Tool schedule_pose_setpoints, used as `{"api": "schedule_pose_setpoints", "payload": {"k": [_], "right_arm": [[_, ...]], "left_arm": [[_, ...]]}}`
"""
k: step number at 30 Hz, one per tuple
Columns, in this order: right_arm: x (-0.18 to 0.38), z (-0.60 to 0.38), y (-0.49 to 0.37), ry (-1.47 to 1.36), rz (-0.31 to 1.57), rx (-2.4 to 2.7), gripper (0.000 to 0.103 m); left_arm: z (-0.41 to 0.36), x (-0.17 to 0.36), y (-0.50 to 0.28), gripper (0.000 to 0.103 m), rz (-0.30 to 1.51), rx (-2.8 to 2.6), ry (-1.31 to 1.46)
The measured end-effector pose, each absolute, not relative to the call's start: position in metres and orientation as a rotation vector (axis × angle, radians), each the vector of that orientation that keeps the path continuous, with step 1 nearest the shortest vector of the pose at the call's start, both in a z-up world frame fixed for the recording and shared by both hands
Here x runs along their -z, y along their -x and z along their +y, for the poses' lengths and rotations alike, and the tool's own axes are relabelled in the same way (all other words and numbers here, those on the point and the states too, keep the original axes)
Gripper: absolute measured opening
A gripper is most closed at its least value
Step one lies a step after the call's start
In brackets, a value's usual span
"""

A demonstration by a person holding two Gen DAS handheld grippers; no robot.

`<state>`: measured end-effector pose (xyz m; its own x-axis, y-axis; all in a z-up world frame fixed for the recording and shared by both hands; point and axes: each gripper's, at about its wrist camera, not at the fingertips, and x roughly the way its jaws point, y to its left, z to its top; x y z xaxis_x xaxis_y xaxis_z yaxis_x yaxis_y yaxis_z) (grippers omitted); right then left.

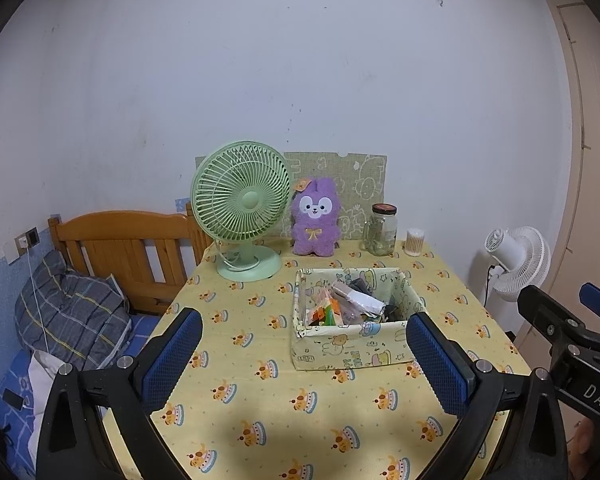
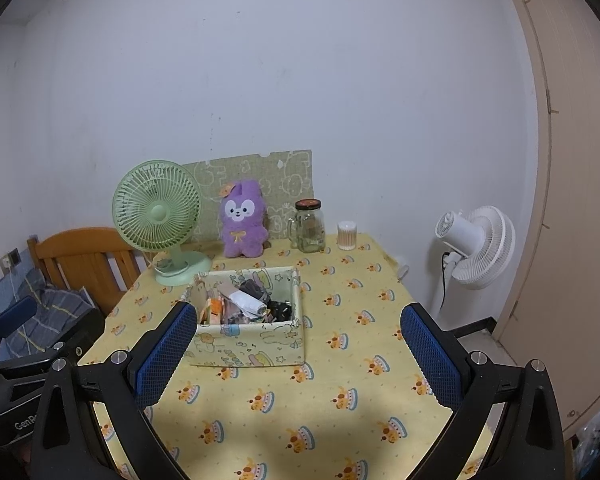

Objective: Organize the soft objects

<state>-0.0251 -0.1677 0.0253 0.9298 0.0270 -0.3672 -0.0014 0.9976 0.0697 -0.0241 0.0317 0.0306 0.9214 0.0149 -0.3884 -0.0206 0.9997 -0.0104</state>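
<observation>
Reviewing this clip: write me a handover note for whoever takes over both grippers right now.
Left gripper: open, empty, above the near table edge.
Right gripper: open, empty, alongside it.
Fabric box sits mid-table, already holding a jumble of small items.
Purple plush stands at the back between the green fan and the glass jar, untouched.
Done: nothing visibly under way.
Left: probably the plush, and tidying the box.

Setting: a home bedroom, indicated by a wooden bed frame [image 1: 128,248] with plaid pillow [image 1: 72,312], a table in a cartoon-print cloth [image 1: 300,400], a plush toy [image 1: 315,218] and a desk fan [image 1: 242,204].
</observation>
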Motion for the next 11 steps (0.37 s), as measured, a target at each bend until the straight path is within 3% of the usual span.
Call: {"api": "schedule_pose_setpoints", "payload": {"k": [11], "right_arm": [[-0.0258,-0.1695,0.0259,-0.069,0.375,-0.016,0.103]], "left_arm": [[0.0303,-0.0307,0.0260,0.103,0.392,-0.020,0.009]]}}
